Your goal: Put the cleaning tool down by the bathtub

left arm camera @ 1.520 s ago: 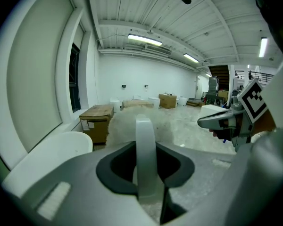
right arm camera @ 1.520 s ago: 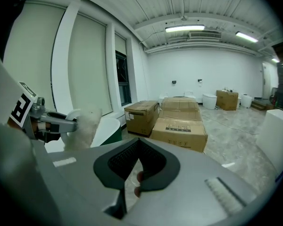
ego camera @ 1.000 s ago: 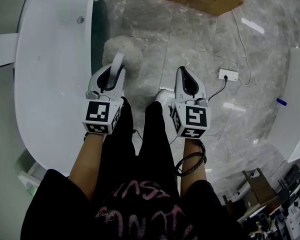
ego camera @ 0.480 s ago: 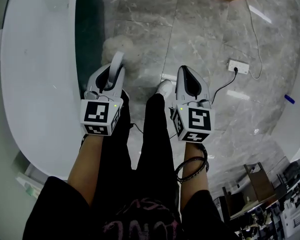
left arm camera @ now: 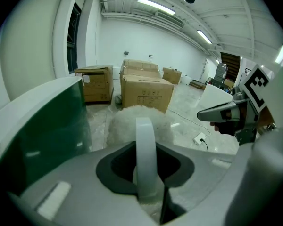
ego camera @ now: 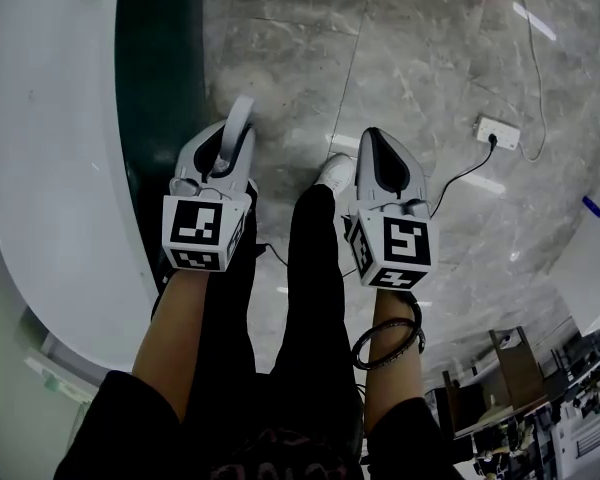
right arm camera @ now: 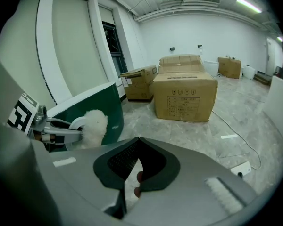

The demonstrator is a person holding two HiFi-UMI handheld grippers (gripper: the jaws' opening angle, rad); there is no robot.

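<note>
The cleaning tool is a white curved handle with a fluffy white head. My left gripper is shut on the handle, just right of the bathtub's dark green side; the tub's white rim fills the left. In the left gripper view the handle runs up between the jaws. The right gripper view shows the fluffy head beside the green tub wall. My right gripper hovers over the marble floor, jaws together with nothing between them.
The person's dark-trousered legs and a white shoe stand between the grippers. A white power strip with cables lies on the floor at right. Cardboard boxes sit ahead on the floor. White furniture edges the far right.
The view has slid along the tub: its rim and green side take up more of the left, and the cardboard box has left the top. Both grippers keep their hold and spacing.
</note>
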